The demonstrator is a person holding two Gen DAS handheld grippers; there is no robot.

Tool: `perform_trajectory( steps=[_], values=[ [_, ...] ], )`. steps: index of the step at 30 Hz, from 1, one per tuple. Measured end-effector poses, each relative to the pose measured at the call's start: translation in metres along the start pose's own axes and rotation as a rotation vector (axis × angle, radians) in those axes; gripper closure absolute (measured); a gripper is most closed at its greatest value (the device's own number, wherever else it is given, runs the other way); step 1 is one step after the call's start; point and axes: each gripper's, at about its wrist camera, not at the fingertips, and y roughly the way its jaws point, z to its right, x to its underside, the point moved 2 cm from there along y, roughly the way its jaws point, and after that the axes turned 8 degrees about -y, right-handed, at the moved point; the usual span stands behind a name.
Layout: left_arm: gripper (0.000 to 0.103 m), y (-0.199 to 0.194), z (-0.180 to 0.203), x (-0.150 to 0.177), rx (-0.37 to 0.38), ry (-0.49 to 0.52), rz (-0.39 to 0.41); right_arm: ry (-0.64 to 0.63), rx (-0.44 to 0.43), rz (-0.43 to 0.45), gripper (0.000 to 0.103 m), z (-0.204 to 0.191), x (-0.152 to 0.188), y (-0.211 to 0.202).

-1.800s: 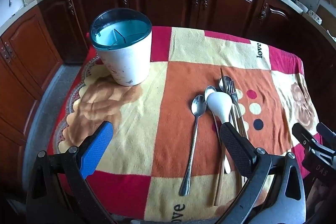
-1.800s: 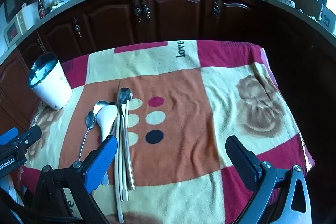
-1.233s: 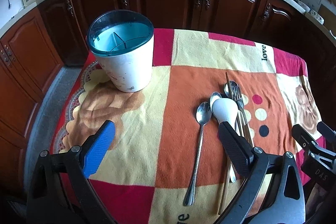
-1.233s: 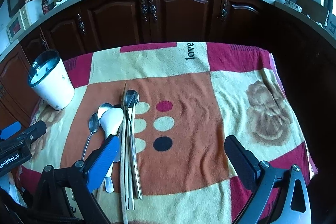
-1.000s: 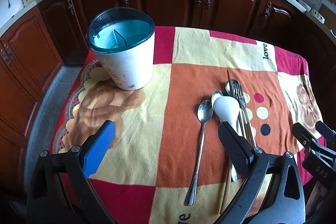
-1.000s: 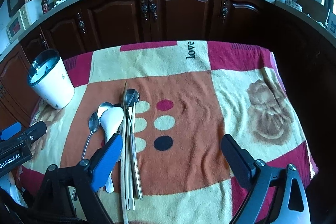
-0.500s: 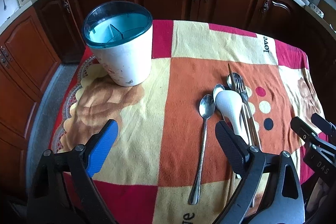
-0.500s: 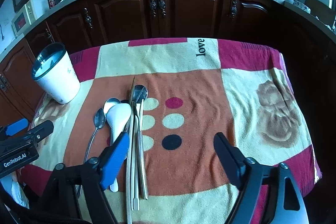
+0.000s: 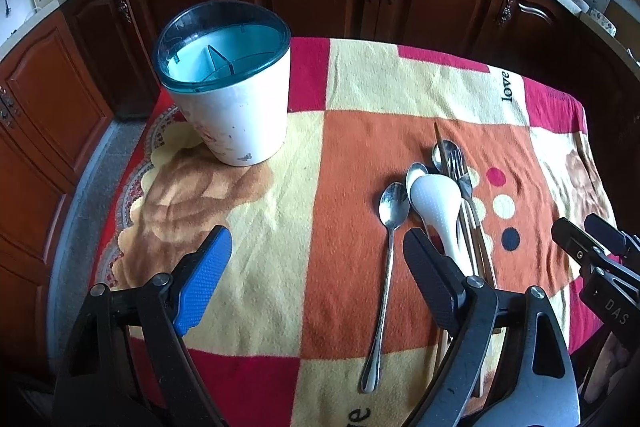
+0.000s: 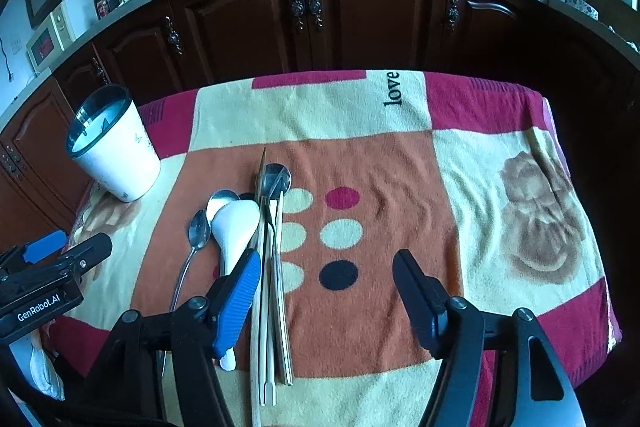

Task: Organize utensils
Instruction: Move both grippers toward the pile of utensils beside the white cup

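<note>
- Right gripper (image 10: 326,291) has narrowed its gap and dropped closer to the cutlery pile since the earlier frames; fingers apart, nothing between them, blue pad (image 10: 236,301) just beside the chopsticks (image 10: 262,307).
- Left gripper (image 9: 316,279) has edged forward a bit; spread wide, holding nothing, hovering over the blanket (image 9: 348,99).
- White utensil holder (image 9: 232,91) with teal divided rim stands upright at the blanket's far-left corner, well apart from the cutlery.
- Cutlery lies bunched on the orange patch: lone steel spoon (image 9: 386,243) leftmost, white rice paddle (image 9: 438,205) beside it over a second spoon, then fork (image 9: 460,169) and chopsticks touching.
- Dark wood cabinets (image 10: 312,11) behind.
</note>
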Motion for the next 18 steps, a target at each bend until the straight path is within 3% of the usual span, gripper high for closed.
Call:
perform_trajectory(
  steps=[18],
  values=[
    [0.015,0.0028,-0.0003,-0.0013,-0.006,-0.004,0.000,-0.015,-0.004,-0.008,0.036,-0.0024,0.0010,0.0012]
  ],
)
